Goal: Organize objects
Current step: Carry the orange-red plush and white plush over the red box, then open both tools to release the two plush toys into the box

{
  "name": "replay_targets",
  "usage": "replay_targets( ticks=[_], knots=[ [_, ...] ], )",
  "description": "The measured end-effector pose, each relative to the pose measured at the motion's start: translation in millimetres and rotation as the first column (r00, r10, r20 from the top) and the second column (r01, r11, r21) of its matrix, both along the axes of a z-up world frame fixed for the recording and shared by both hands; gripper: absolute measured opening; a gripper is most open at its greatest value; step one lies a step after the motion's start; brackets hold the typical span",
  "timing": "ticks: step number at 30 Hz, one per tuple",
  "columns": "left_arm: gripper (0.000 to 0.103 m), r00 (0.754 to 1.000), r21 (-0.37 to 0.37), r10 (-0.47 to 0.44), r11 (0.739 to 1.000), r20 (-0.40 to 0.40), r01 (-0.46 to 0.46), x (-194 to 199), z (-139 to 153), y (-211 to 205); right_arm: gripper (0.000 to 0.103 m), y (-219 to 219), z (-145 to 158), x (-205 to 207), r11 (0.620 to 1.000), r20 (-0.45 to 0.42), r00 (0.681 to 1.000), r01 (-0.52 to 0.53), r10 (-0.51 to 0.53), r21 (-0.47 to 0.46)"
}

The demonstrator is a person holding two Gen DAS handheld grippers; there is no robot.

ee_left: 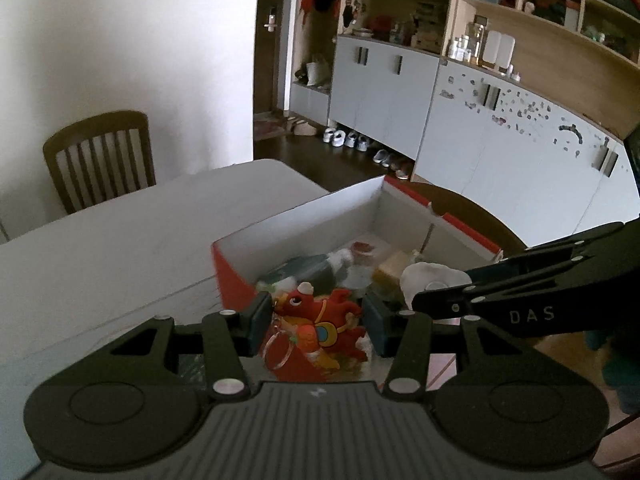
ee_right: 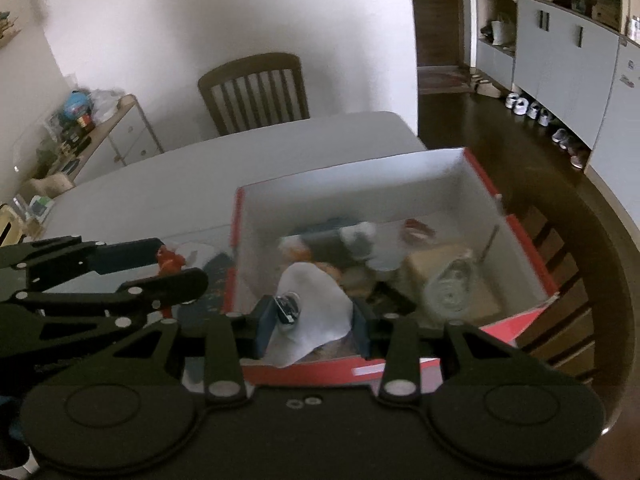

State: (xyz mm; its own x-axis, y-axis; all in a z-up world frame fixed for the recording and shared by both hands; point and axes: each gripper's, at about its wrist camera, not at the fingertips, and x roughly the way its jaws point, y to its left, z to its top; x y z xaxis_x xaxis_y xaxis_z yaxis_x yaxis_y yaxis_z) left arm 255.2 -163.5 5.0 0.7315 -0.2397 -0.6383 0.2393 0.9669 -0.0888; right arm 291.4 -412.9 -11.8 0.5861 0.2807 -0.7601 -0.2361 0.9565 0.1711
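My left gripper is shut on a red cartoon keychain figure with a clear ring, held over the near left corner of the red box with white inside walls. My right gripper is shut on a white cloth-like item with a small metal and black clip part, held above the near side of the box. The right gripper also shows in the left wrist view, the left one in the right wrist view. Several blurred items lie inside the box.
The box stands at the right end of a white table. A wooden chair stands at the far side, another chair right of the box. Grey cabinets, shelves and shoes line the far wall. A cluttered sideboard stands at left.
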Motion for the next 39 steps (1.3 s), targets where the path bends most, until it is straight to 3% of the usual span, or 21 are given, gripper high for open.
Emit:
replay_targets(
  ticks=[15,24,31,39],
  knots=[
    [0.049,0.997,0.061,-0.044,0.997,-0.061,0.048,54.8,-22.4,-66.1,0.039,-58.8,-16.4,42.8,0.998,0.034,0.999,0.024,-0.023,-0.052],
    [0.048,0.992,0.126,-0.054,0.99,-0.113,0.068,87.1,-50.8,-86.7,0.039,-50.3,-31.6,80.5,0.996,0.034,0.999,-0.027,0.03,-0.088],
    [0.048,0.987,0.168,-0.058,0.982,-0.148,0.083,104.6,-69.5,-96.2,0.04,-40.4,-53.4,106.4,0.992,-0.015,0.998,-0.055,0.054,-0.116],
    [0.048,0.979,0.165,-0.052,0.983,-0.197,0.085,107.3,-83.9,-94.0,0.04,-33.4,-75.9,119.9,0.987,-0.076,0.995,-0.079,0.069,-0.138]
  ],
)
